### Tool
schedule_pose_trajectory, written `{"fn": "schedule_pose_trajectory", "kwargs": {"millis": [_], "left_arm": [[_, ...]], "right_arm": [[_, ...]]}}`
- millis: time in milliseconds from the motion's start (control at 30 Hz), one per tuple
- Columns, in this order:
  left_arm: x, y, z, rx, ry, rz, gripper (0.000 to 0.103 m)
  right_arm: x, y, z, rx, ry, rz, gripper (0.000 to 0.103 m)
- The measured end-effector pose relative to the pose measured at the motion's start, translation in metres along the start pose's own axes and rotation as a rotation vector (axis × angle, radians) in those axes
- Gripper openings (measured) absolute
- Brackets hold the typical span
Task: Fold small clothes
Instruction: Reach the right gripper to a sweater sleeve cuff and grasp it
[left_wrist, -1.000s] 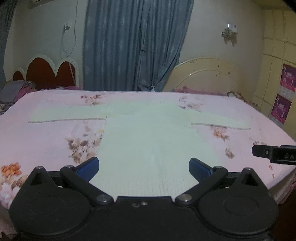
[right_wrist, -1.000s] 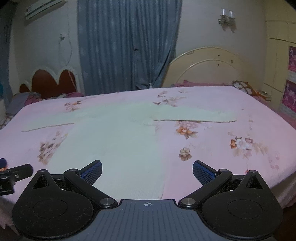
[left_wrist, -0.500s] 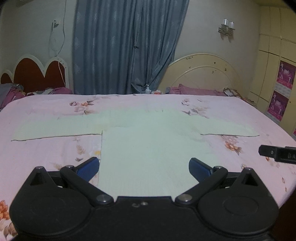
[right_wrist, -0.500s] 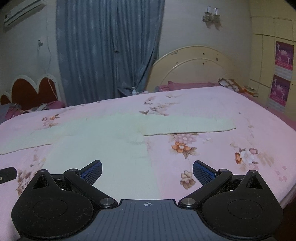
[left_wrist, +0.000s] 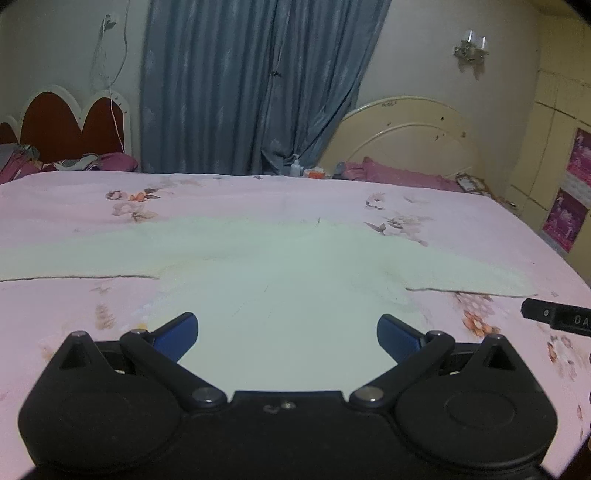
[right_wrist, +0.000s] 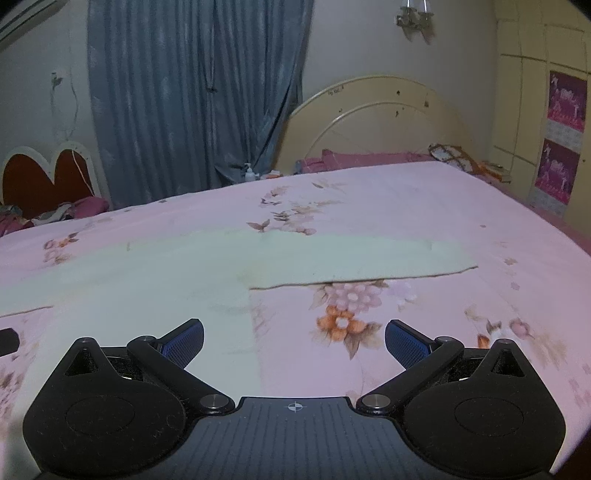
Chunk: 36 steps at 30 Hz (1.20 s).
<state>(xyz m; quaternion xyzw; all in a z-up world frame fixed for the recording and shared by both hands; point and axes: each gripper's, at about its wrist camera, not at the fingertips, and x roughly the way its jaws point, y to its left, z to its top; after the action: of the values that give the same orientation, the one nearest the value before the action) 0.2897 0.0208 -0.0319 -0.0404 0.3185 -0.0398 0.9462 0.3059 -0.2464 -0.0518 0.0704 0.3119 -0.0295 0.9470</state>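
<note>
A pale green long-sleeved knit top (left_wrist: 280, 280) lies flat on the pink floral bed sheet (left_wrist: 66, 214), both sleeves spread sideways. My left gripper (left_wrist: 287, 334) is open and empty, low over the body of the top. My right gripper (right_wrist: 293, 341) is open and empty, over the top's right side edge, with the right sleeve (right_wrist: 369, 258) ahead. The top also shows in the right wrist view (right_wrist: 147, 291). The right gripper's tip shows at the left view's right edge (left_wrist: 557, 319).
Blue curtains (left_wrist: 251, 85) hang behind the bed. A cream headboard (left_wrist: 402, 136) stands at the right, a red heart-shaped headboard (left_wrist: 66, 125) at the left. Pink pillows (left_wrist: 399, 175) and a small bottle (left_wrist: 295, 169) lie at the far edge. Cupboards with posters (right_wrist: 565, 122) are at the right.
Both grippers have moved forward and lower over the top, which now looks larger and closer. Both stay open.
</note>
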Motion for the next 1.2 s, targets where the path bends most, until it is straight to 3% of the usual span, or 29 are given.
{"fn": "schedule_pose_trajectory", "kwargs": {"millis": [300,567,600,633,667,700,900,1133,1200], "left_arm": [[0.070,-0.051,0.023,0.064,0.063,0.061,0.103],[0.108,-0.070,0.019,0.115,0.154,0.134,0.103],[0.112,-0.072,0.019,0.120,0.161,0.138,0.103],[0.116,-0.075,0.020,0.123,0.168,0.142,0.103],[0.119,-0.077,0.021,0.126,0.176,0.144,0.103],[0.122,-0.079,0.022,0.129,0.179,0.144,0.103],[0.132,-0.086,0.034,0.146,0.163,0.128,0.103],[0.132,-0.058,0.038,0.100,0.155,0.135,0.103],[0.128,-0.041,0.038,0.081,0.156,0.147,0.103]], "right_arm": [[0.088,-0.099,0.042,0.112,0.001,-0.030,0.103],[0.147,-0.190,0.048,0.250,0.005,-0.116,0.102],[0.152,-0.198,0.047,0.270,0.005,-0.123,0.098],[0.159,-0.209,0.045,0.297,0.010,-0.123,0.086],[0.167,-0.218,0.044,0.329,0.029,-0.130,0.058],[0.173,-0.227,0.042,0.361,0.048,-0.139,0.054],[0.190,-0.273,0.028,0.530,0.086,-0.152,0.054],[0.198,-0.295,0.026,0.640,0.009,-0.129,0.052],[0.201,-0.296,0.026,0.643,0.004,-0.165,0.026]]}}
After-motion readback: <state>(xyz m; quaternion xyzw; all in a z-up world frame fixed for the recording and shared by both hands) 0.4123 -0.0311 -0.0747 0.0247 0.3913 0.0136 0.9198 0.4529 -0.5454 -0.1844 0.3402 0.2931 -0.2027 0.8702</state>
